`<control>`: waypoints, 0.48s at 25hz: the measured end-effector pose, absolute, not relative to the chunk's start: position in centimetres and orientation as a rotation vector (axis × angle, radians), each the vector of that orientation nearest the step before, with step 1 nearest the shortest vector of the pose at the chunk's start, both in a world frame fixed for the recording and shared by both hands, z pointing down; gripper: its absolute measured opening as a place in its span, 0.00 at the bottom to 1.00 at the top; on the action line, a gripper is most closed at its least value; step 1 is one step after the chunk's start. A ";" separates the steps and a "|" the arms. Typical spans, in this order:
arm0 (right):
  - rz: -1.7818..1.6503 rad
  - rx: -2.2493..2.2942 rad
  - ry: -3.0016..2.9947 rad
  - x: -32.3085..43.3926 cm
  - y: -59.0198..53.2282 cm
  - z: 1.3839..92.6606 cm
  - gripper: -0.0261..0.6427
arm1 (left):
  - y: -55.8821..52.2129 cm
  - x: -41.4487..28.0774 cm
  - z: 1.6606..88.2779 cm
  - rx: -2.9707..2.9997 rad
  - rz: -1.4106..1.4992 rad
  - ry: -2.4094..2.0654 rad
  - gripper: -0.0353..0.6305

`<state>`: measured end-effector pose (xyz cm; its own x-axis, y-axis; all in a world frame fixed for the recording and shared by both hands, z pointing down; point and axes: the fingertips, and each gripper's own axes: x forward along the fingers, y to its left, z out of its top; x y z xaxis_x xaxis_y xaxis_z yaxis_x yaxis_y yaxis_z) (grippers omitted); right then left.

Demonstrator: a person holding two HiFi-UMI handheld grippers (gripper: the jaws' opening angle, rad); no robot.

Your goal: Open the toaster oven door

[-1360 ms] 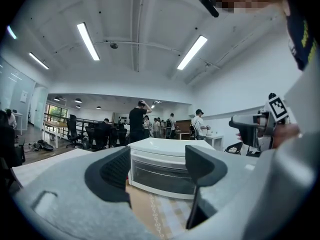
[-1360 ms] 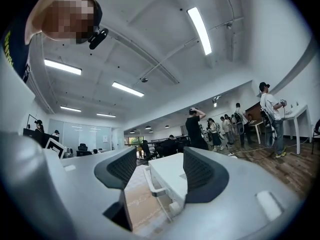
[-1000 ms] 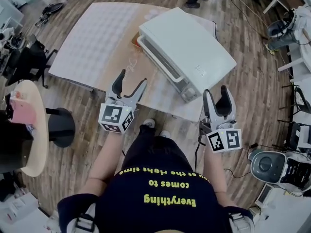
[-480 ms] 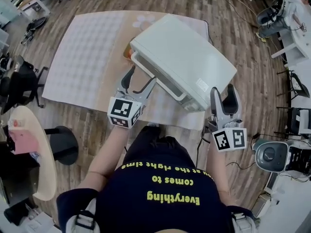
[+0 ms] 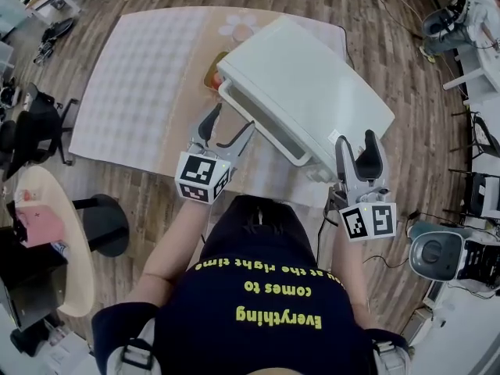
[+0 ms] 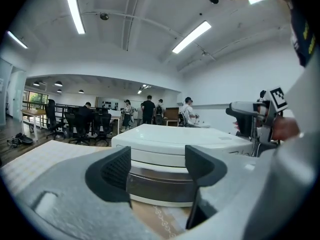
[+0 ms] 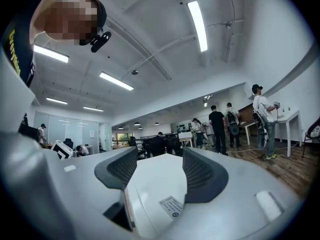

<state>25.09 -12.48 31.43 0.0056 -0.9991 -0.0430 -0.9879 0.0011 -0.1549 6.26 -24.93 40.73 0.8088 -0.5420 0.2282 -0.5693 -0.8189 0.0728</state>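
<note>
When reaching for the shut toaster oven door (image 5: 262, 122), long across the bench (image 5: 125, 76), prefer the left claw (image 5: 234, 117), spread and empty just before it, over the right claw (image 5: 356, 139), spread too at the oven's end.

table (image 5: 191, 92) | checked cloth (image 5: 129, 80) on left part | toaster oven (image 5: 312, 92) on right part

the dark shirt (image 5: 258, 323) has yellow words on it, seen upside down: "everything comes to", and then "the right time". the small sticker (image 7: 171, 206) on the white toaster oven (image 7: 152, 181) is too tiny to read.
</note>
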 end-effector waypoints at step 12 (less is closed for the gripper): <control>-0.132 -1.996 2.238 26.1 -12.9 30.7 0.46 | -24.4 9.4 42.6 2.773 0.394 -0.962 0.53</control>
